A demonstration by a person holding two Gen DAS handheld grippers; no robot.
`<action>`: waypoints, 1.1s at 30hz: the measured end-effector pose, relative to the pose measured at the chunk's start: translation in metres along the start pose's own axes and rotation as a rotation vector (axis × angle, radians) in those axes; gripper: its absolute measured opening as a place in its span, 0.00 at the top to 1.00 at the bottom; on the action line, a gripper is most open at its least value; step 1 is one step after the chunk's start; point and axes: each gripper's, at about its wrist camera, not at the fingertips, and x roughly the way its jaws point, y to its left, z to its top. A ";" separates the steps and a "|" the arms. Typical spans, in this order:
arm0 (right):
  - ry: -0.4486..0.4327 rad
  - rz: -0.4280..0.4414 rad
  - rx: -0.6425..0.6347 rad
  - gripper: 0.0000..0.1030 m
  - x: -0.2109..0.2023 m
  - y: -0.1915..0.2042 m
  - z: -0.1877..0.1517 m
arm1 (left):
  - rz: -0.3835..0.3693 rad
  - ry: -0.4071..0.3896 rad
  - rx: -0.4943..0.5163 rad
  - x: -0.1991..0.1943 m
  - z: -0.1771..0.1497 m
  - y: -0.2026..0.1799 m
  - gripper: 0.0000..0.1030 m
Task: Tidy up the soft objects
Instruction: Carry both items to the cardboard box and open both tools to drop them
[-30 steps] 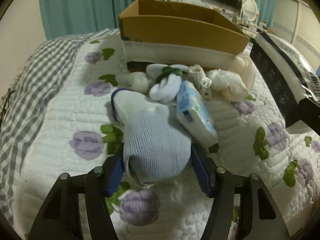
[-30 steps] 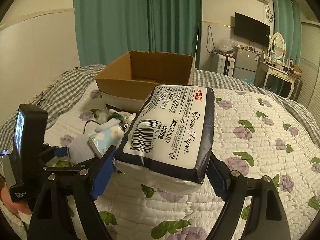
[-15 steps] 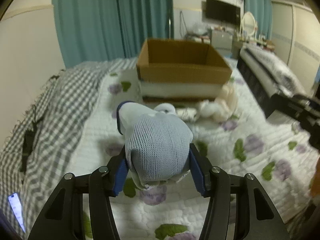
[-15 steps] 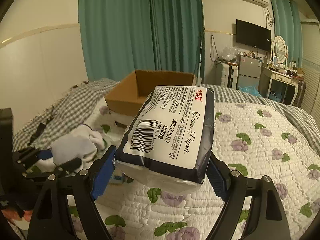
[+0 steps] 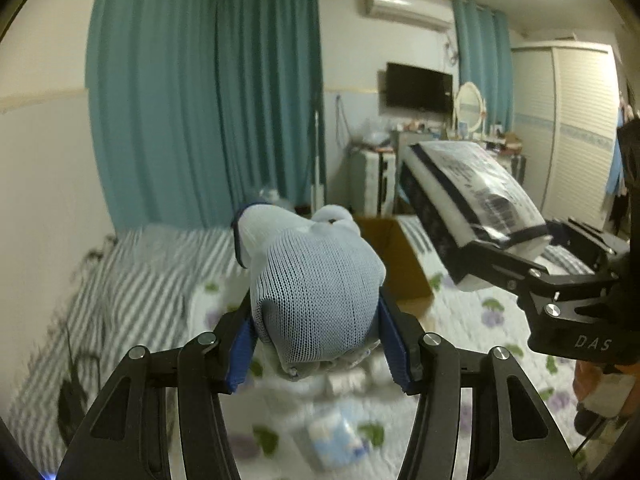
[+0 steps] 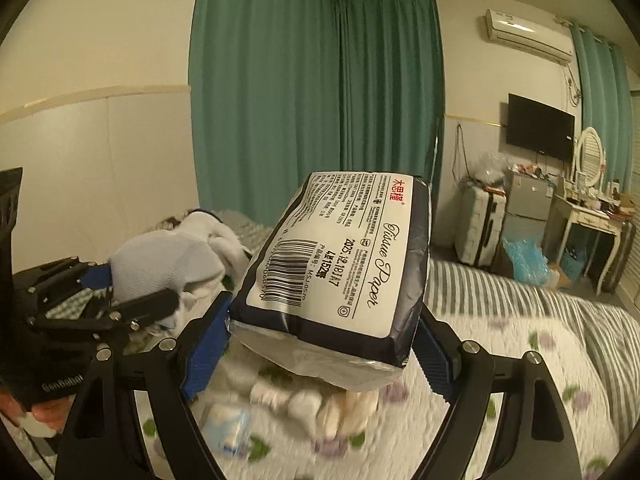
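Pointing lengthwise ahead, sock clamped in left gripper; right gripper clamps tissue pack

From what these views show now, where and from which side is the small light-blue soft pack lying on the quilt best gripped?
Grip the small light-blue soft pack across its narrower width, near the middle, coming straight down from above. It lies flat on the flowered quilt, so its sides are free while its underside is not, and it looks squashy. It is blurred here, so its exact angle is uncertain. Both grippers are full now.
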 end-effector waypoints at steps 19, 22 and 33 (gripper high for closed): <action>0.086 0.050 0.080 0.19 0.125 -0.067 0.012 | 0.011 0.066 0.075 0.136 0.021 -0.016 0.48; 0.113 0.072 0.084 0.19 0.140 -0.068 0.001 | 0.010 0.109 0.086 0.159 0.010 -0.019 0.46; 0.111 0.025 0.129 0.04 0.134 -0.089 -0.014 | 0.018 0.118 0.025 0.158 -0.004 -0.019 0.30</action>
